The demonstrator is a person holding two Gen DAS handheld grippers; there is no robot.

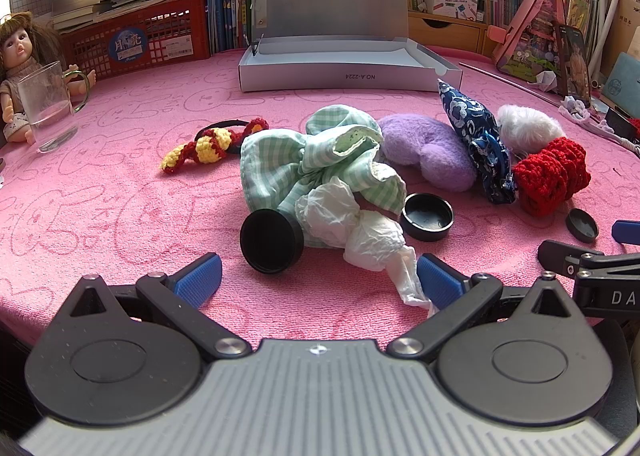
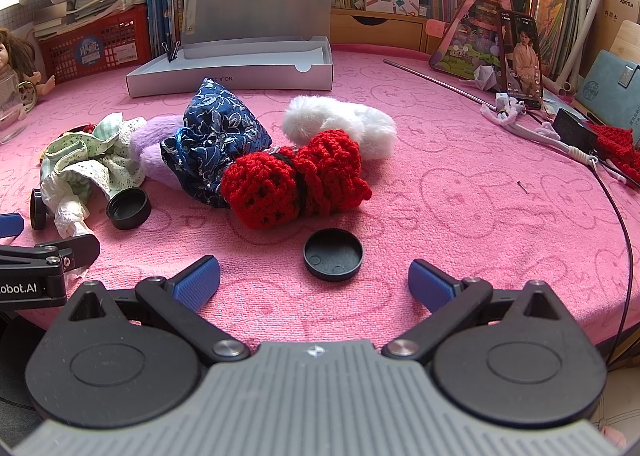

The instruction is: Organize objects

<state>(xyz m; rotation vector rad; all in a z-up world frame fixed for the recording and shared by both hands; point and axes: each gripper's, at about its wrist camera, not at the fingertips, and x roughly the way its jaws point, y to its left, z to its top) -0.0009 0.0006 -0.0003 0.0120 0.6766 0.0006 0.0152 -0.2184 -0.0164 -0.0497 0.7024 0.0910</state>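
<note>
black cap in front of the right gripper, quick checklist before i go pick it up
1. Right gripper open: ok.
2. Black cap lies between the fingers' line, just ahead: ok.
3. Cap apart from the red crochet bundle: ok.
4. Cap lies flat, hollow side up, low rim to pinch: cannot tell if the grip will hold.
5. Open grey box free to take it: ok.
6. Left gripper out of the way: ok, open over the crumpled tissue.

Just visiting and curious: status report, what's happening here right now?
Left hand-held gripper open, empty; right hand-held gripper open, empty. Black cap just ahead of right. Open box waiting behind. Tissue by left.
</note>
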